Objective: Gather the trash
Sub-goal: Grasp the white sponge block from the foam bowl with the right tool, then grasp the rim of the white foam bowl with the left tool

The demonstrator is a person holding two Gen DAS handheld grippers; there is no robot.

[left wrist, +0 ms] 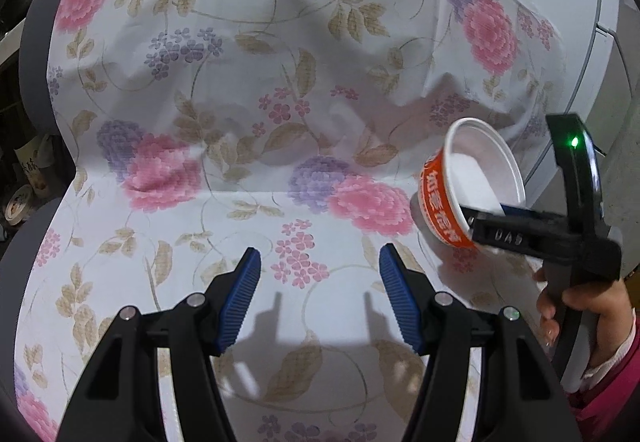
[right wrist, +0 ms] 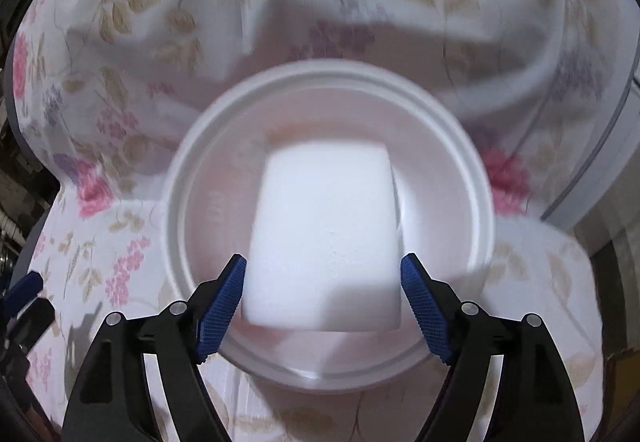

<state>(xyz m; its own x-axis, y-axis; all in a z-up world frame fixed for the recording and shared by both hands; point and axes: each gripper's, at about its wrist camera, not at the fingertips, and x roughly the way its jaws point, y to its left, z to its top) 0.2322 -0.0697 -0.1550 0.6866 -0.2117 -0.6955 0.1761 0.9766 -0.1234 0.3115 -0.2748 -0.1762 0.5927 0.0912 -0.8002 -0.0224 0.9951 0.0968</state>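
An orange-and-white paper bowl (left wrist: 440,202) sits tilted at the right side of a floral cloth. Inside it lies a white block (left wrist: 472,174). In the right wrist view the bowl's white rim (right wrist: 180,182) fills the middle and the block (right wrist: 324,234) lies between the blue pads. My right gripper (right wrist: 323,258) stands open, with a small gap between each pad and the block. From the left wrist view the right gripper (left wrist: 492,216) reaches over the bowl's near rim. My left gripper (left wrist: 319,250) hangs open and empty above the cloth, to the left of the bowl.
The floral cloth (left wrist: 240,122) drapes a grey padded seat (left wrist: 36,22) and its backrest. A white appliance (left wrist: 612,42) stands behind on the right. A person's hand (left wrist: 576,306) in a pink sleeve holds the right gripper. Dark clutter lies beyond the seat's left edge.
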